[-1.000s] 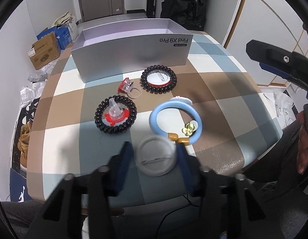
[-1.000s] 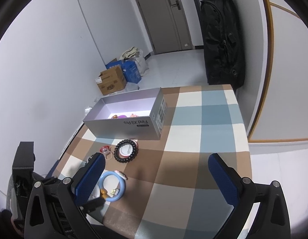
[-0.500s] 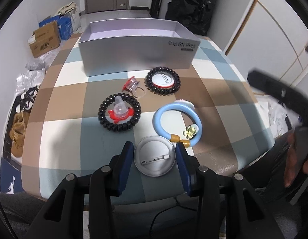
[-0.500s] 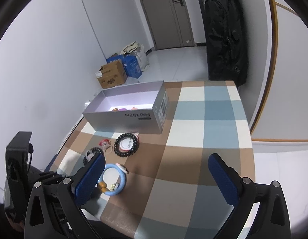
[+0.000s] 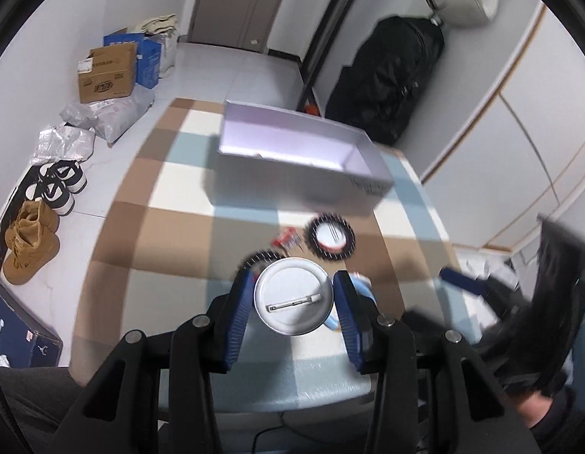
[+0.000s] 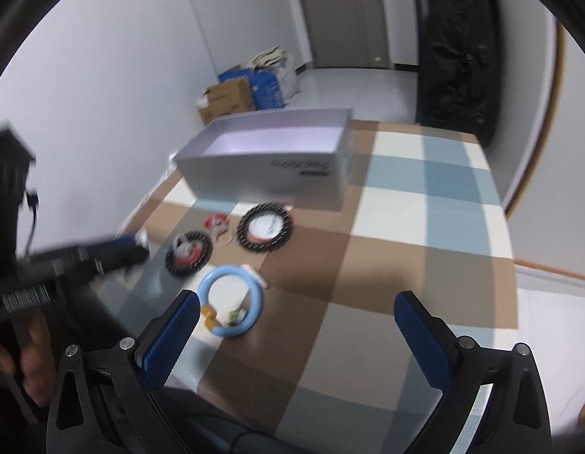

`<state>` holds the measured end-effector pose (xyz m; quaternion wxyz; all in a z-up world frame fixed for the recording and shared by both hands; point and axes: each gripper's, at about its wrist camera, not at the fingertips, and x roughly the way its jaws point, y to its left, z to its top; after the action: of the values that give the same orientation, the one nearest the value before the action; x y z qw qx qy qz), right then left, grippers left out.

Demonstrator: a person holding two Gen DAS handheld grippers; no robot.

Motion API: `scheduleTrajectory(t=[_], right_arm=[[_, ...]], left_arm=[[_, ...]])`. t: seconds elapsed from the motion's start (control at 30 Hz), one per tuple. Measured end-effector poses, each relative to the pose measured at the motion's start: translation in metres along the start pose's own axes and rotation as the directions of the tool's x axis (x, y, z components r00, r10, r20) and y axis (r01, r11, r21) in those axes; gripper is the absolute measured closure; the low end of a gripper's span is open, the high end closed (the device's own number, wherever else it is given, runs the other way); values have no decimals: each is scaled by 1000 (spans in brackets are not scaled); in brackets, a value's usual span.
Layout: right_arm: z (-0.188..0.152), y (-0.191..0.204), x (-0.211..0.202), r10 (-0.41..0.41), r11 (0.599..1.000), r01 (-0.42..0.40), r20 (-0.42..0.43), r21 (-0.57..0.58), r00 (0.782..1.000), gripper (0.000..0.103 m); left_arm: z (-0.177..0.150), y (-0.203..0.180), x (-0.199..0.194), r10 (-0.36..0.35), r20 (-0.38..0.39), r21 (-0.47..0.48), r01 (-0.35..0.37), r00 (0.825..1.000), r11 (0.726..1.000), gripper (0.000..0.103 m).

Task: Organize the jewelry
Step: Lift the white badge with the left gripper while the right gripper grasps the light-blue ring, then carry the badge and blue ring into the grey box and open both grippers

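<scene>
The left tongs (image 5: 294, 295) are raised above the near edge of the table (image 5: 171, 223), narrowed onto a round silver pin badge (image 5: 293, 295), whose rim sits between the two blue pads with its back facing the camera. The badge's clasp pin runs nearly crosswise between the pads, its right end tipped slightly up. The right tongs (image 6: 292, 335) hang wide apart and hold nothing, angled down over the checked tablecloth. Only the right wrist view shows the light blue bangle (image 6: 231, 300) whole (it lies flat just ahead of the left pad, its amber bead and small flower charm at the near side); in the left wrist view it is mostly hidden behind the badge and pad. Farther on lie two black coil hair ties (image 6: 264, 227), one ringing a red-and-clear piece, the other a white disc, with a small red ring (image 6: 215, 222) between them. Beyond them stands the open grey box (image 5: 303, 151), long axis across the table; its contents cannot be made out. The left tongs appear in the right view only as a blurred shape (image 6: 84, 255) at the left.
</scene>
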<state>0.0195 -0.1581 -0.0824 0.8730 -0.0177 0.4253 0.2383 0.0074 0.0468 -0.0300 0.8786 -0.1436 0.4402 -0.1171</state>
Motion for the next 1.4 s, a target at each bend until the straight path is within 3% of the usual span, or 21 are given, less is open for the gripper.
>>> scheduleTrajectory(t=[0.27, 0.47, 0.57, 0.6, 0.63, 0.8, 1.03, 1.13, 1.4], right_arm=[[1, 28, 24, -7, 995, 2, -44, -101, 999, 5], [1, 51, 42, -18, 980, 4, -66, -197, 998, 14], [0, 60, 49, -47, 970, 27, -80, -240, 996, 29], [0, 61, 52, -57, 969, 34, -86, -245, 995, 40], [0, 61, 53, -60, 970, 37, -85, -242, 995, 41], [7, 58, 51, -48, 977, 32, -73, -211, 996, 42], [24, 30, 29, 56, 998, -56, -2, -42, 998, 42], [29, 14, 23, 87, 995, -88, 18, 40, 996, 42], [44, -9, 8, 114, 984, -123, 72, 126, 991, 42]], left_arm=[[6, 22, 0, -28, 24, -85, 29, 999, 996, 66], [9, 32, 2, -38, 24, -112, 41, 999, 993, 66], [9, 32, 2, -38, 18, -113, 40, 999, 993, 66], [9, 31, 3, -38, 16, -112, 40, 999, 993, 66], [9, 30, 4, -39, 13, -109, 40, 999, 993, 66], [9, 28, 5, -34, 2, -94, 34, 999, 995, 66], [12, 23, 9, -31, -9, -91, 30, 999, 995, 66], [15, 17, 11, -18, -16, -74, 17, 1000, 997, 66], [33, 5, 15, -23, -12, -56, 22, 1000, 998, 66]])
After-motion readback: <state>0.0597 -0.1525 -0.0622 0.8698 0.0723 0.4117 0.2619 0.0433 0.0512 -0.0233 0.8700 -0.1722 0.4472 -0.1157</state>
